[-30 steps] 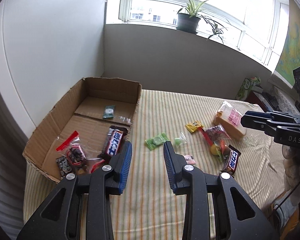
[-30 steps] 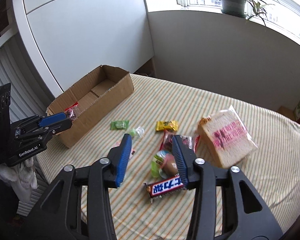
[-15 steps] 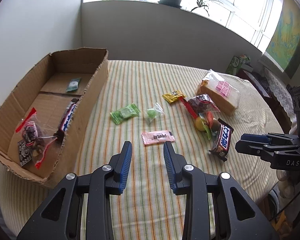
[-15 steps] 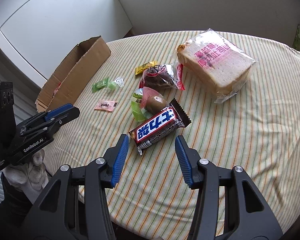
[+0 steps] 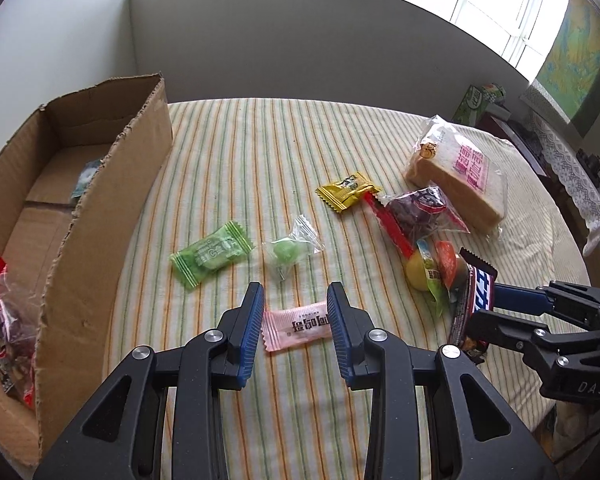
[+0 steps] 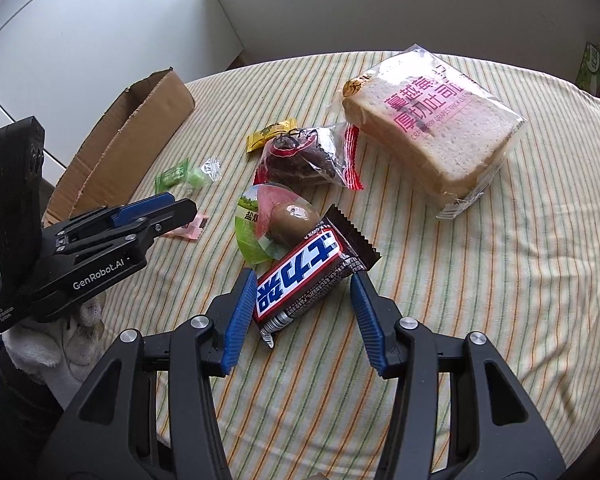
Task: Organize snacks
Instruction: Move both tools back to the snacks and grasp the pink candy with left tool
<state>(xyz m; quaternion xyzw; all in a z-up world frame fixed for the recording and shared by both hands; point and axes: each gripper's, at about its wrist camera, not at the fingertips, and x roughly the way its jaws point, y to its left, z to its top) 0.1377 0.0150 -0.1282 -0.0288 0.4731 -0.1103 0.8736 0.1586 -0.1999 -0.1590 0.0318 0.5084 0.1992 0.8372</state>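
On the striped tablecloth (image 5: 236, 152), both grippers have been lowered since a moment ago: the left gripper (image 5: 295, 316) stands open around the pink sachet (image 5: 298, 325), the right gripper (image 6: 305, 306) around the chocolate bar (image 6: 306, 276), so both pickups seem near.

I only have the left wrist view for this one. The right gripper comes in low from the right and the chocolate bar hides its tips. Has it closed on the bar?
Observer: No. In the right wrist view the chocolate bar lies on the cloth between the open fingers of the right gripper, and the right-side pad stands clear of the wrapper.
Operator: Is the bar lying free of the other snacks?
Observer: No. Its upper end overlaps a round green-and-pink pack with a brown, egg-shaped piece in it.
Operator: What holds my own gripper?
Observer: A hand in a white glove, seen under the left gripper.
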